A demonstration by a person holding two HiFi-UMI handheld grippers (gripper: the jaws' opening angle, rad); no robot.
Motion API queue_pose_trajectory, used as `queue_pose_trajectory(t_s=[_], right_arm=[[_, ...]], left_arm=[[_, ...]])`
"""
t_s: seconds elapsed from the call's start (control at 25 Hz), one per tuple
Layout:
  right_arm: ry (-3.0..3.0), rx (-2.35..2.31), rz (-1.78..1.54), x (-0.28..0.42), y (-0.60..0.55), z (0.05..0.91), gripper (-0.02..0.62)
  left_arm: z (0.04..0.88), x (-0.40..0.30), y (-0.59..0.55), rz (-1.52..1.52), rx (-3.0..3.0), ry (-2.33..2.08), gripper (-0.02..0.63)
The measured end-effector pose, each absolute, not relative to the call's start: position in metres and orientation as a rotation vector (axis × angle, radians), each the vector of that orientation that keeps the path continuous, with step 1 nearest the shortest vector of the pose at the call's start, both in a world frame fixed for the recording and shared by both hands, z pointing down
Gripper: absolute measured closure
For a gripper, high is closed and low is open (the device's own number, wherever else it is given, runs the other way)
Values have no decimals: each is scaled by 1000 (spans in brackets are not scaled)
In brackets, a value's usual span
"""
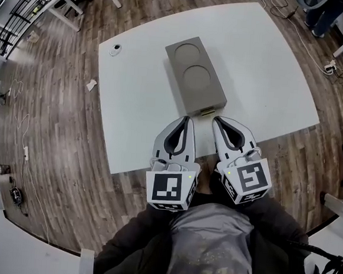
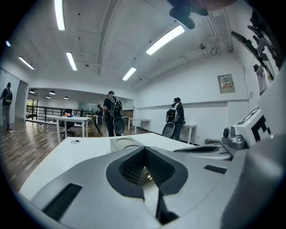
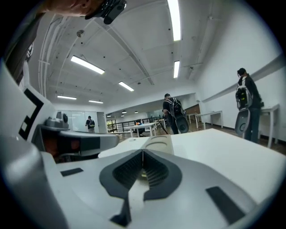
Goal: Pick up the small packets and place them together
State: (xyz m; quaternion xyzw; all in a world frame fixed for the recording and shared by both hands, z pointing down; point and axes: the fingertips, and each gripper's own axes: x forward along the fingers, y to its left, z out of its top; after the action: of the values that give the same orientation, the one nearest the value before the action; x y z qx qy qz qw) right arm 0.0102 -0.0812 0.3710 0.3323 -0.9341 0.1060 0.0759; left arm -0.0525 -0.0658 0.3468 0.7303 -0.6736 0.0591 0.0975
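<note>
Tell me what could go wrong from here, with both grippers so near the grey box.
The left gripper and right gripper are both shut and close together; they may bump each other. Their tips point at the grey box, so a forward move could shove it.

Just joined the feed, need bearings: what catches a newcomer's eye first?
A grey box with two round recesses lies in the middle of the white table. The left gripper and right gripper, both shut and empty, point side by side at its near end.
</note>
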Motion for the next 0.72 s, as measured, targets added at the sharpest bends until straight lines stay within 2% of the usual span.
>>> queue_pose_trajectory(t_s=[0.28, 0.56, 0.72], right_arm=[[-2737, 1048, 277, 6, -74, 426, 589], [-2637, 1102, 316, 5, -83, 432, 586], [-2581, 1103, 351, -2, -89, 439, 464]], left_arm=[[394, -61, -63, 202, 2187, -1962, 604], [379, -66, -67, 193, 2228, -1938, 604], [382, -74, -72, 200, 2220, -1916, 604]])
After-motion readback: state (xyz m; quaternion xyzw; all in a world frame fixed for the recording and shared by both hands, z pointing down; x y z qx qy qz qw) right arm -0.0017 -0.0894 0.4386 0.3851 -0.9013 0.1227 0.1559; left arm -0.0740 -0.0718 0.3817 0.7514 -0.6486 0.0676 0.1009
